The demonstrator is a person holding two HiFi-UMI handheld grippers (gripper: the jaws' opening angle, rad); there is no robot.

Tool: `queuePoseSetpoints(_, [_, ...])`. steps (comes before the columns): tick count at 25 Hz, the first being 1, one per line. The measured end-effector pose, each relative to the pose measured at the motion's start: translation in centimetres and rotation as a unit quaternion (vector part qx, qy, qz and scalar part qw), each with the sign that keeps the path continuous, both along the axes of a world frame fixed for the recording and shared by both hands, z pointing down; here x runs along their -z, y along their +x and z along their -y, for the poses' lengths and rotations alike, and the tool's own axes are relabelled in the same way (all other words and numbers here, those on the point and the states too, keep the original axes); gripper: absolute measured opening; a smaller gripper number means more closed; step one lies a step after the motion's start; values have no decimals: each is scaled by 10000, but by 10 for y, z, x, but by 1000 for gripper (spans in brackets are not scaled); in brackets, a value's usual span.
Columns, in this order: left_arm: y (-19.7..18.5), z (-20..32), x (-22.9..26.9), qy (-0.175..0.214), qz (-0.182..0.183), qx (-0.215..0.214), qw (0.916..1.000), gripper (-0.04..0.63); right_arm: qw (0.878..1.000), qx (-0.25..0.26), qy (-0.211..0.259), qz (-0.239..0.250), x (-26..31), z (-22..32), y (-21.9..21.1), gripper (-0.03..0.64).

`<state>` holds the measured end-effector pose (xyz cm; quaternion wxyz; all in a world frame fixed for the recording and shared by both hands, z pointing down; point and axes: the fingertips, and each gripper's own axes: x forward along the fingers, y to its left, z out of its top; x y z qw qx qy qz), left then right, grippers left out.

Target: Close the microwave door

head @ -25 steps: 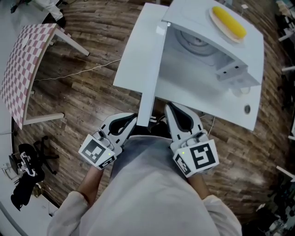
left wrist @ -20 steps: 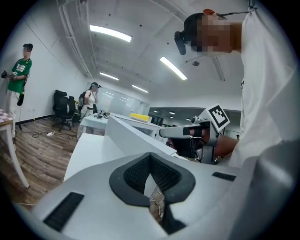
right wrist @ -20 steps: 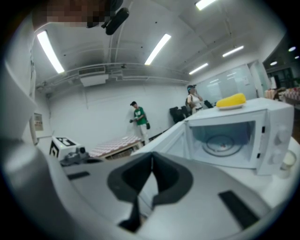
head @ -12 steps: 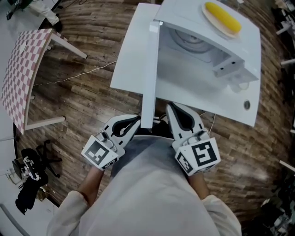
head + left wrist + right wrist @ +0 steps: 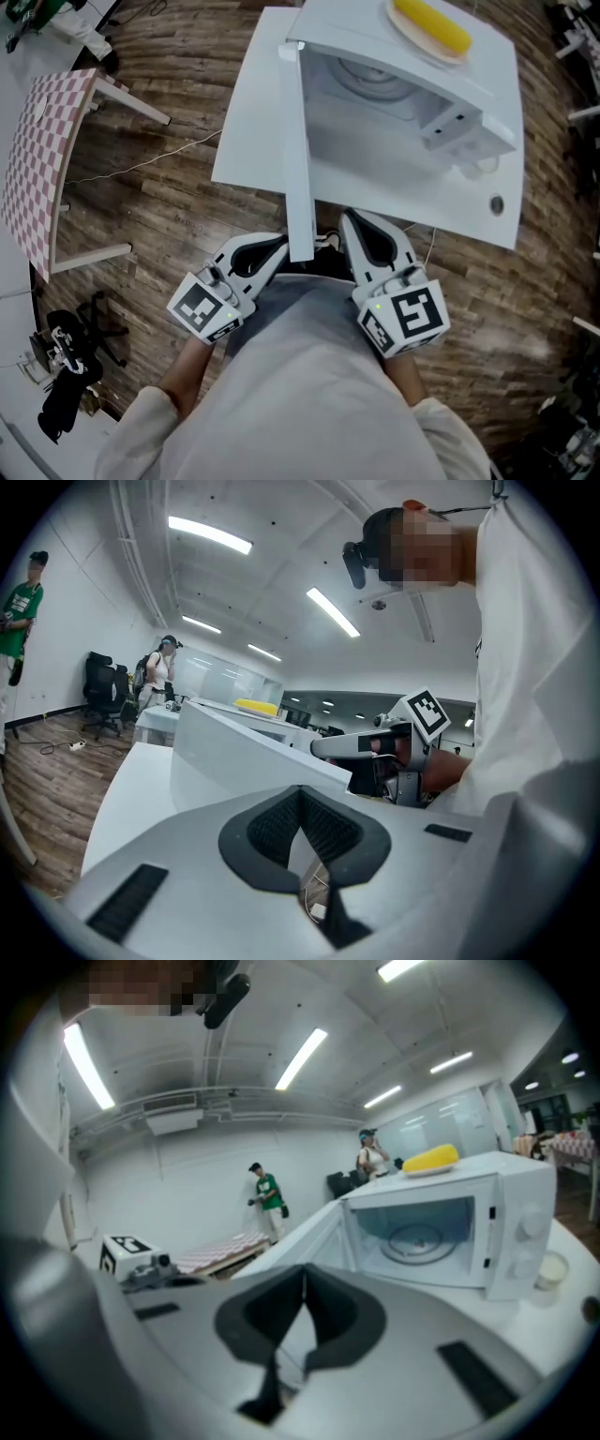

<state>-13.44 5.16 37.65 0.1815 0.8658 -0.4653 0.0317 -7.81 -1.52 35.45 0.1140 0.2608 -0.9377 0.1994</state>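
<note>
Head view: door (image 5: pixel 298 159) beside left tool (image 5: pixel 274 246)

One of most things here, two of a few.
I count one microwave (image 5: pixel 487 75) with one door (image 5: pixel 298 159), one turntable (image 5: pixel 420 1238) inside, and one plate (image 5: pixel 412 42) on top carrying one yellow cob (image 5: pixel 431 25), all on one white worktop (image 5: pixel 248 122). I hold two grippers: my left gripper (image 5: pixel 275 246) and my right gripper (image 5: pixel 349 225). At the far left stands one checkered table (image 5: pixel 42 159). Two other people are far off: one person in green (image 5: pixel 267 1192) and one person in white (image 5: pixel 372 1155).
</note>
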Motion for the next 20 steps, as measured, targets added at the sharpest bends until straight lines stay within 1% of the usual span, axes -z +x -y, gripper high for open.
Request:
queuePoseSetpoints(5, [14,8,1,74,38,-84,9999,20,10000,30,4,-11,-3,2,9,21])
queuePoseSetpoints(13, [37,23,8,229,155,-341,9990,20,10000,-7,55,-78,-4,5,23,21])
queuePoseSetpoints(20, [56,34,15,343,98,-579,9977,20,9994,-315,62,-125,-4,11,44,22])
